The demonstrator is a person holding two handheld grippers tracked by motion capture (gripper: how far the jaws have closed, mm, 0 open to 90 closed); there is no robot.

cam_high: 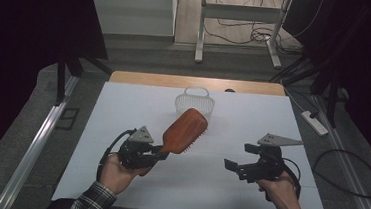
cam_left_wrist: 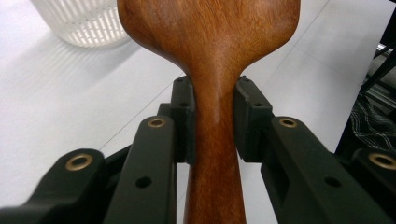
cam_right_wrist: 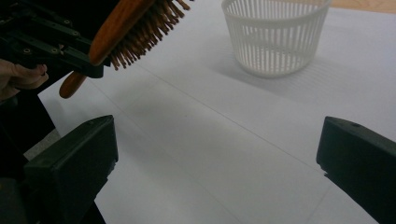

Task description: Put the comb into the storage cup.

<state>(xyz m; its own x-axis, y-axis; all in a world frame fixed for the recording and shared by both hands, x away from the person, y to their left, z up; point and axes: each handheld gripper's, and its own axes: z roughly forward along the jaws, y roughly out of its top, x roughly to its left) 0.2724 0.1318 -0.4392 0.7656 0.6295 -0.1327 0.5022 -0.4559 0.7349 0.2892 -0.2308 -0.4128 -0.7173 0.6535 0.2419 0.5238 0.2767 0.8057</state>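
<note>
A wooden hairbrush (cam_high: 185,131) is held above the white table, its paddle head pointing up and away toward the basket, bristles facing right and down. My left gripper (cam_high: 162,152) is shut on its narrow handle (cam_left_wrist: 215,140), pads pressing both sides. The bristles (cam_right_wrist: 144,32) and the handle's end show at the upper left of the right gripper view. My right gripper (cam_high: 233,169) hovers at the right of the table, jaws wide open with nothing between them. A small white slatted basket (cam_high: 194,102) stands upright at the far middle of the table, also seen as the basket (cam_right_wrist: 275,37) ahead of the right gripper.
The white table top (cam_high: 121,124) ends in a wooden strip (cam_high: 195,82) at the far edge. A power strip (cam_high: 315,122) and cables (cam_high: 349,167) lie on the floor to the right. A metal frame (cam_high: 239,33) stands beyond the table.
</note>
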